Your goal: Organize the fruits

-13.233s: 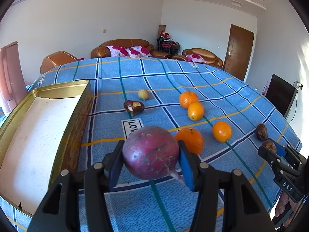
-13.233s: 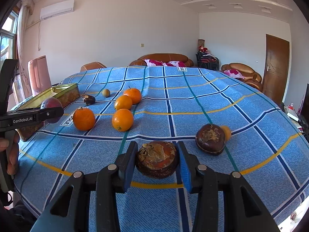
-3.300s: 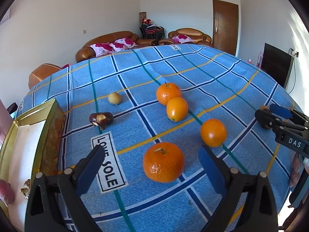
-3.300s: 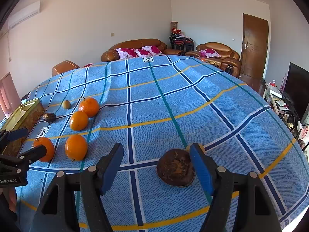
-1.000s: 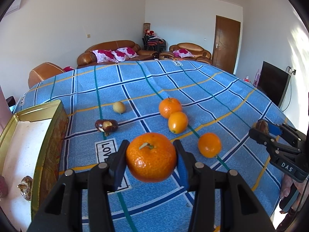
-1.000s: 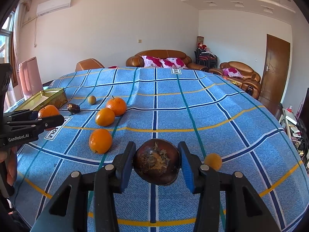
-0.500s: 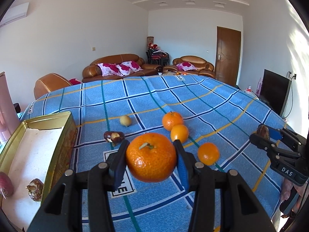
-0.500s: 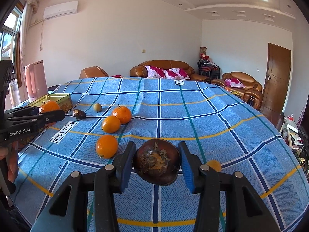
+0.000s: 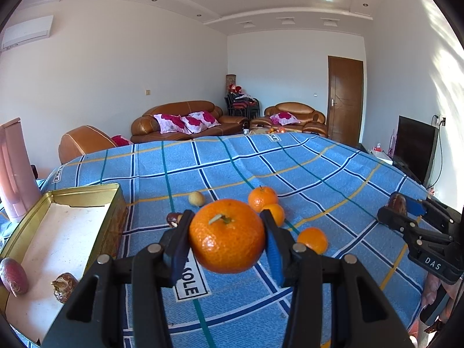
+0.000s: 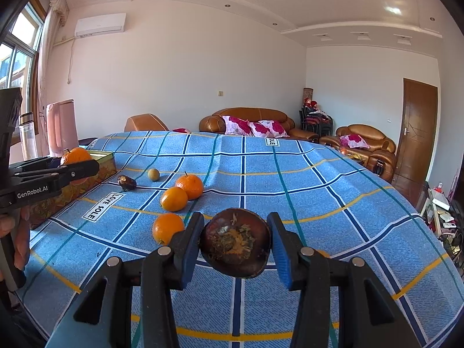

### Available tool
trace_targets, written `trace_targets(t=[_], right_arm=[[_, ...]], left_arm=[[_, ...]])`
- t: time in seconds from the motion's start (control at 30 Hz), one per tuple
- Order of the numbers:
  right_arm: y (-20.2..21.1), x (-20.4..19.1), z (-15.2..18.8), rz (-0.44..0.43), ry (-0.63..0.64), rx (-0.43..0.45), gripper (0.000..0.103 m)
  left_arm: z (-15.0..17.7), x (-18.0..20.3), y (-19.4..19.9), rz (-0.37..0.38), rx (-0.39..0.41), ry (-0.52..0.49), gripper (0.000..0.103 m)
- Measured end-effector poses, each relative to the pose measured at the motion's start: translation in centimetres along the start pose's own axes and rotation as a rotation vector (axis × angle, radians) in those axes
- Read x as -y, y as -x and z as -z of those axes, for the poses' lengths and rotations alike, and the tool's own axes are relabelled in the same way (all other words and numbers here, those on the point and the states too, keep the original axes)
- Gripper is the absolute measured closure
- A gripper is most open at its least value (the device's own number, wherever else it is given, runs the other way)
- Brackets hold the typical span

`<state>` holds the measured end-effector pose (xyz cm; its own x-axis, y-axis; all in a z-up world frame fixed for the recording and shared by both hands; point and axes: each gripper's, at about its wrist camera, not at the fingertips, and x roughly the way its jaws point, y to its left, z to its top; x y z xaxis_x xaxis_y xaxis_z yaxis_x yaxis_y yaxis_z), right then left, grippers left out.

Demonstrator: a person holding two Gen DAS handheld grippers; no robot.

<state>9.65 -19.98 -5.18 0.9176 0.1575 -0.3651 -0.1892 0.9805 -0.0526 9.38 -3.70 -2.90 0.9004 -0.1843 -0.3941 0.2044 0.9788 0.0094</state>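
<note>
Orange (image 9: 227,235), held clear of the tabletop (image 9: 319,174) between the pads of the left tongs (image 9: 226,239), stem end turned up and slightly toward the camera; the fruit is nearly round, so it has no marked long axis. Right tongs (image 10: 235,242) closed on a dark brown fruit half (image 10: 235,242), its cut face with dried orange pulp turned toward the camera and its rounded back away, also raised above the blue checked cloth (image 10: 290,179).

Step in hand, as judged: carrying, with both tongs loaded and neither fruit yet set down. The gold tin tray (image 9: 87,188) lies at the left edge of the tabletop and already contains a reddish-purple fruit (image 9: 13,275) and a brown fruit half (image 9: 65,282) at its near end.

Next move, as judged: swing the orange left over the tray rim, lower it onto the bare white floor of the tray away from the two fruits there, then release; a round fruit may roll once freed. The right load would follow.

Remaining on the cloth: three oranges (image 10: 173,198), a small yellowish fruit (image 10: 153,174), and a dark fruit piece (image 10: 127,182) near the tray.
</note>
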Motion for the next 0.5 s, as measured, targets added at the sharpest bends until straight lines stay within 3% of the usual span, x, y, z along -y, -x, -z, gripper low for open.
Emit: trace_targets(t=[0.5], right_arm=[[1.1,-0.4,0.1,0.003,0.031,0.066,0.056]], left_arm=[[0.1,-0.1,1.6,-0.031,0.083,-0.003,0.055]])
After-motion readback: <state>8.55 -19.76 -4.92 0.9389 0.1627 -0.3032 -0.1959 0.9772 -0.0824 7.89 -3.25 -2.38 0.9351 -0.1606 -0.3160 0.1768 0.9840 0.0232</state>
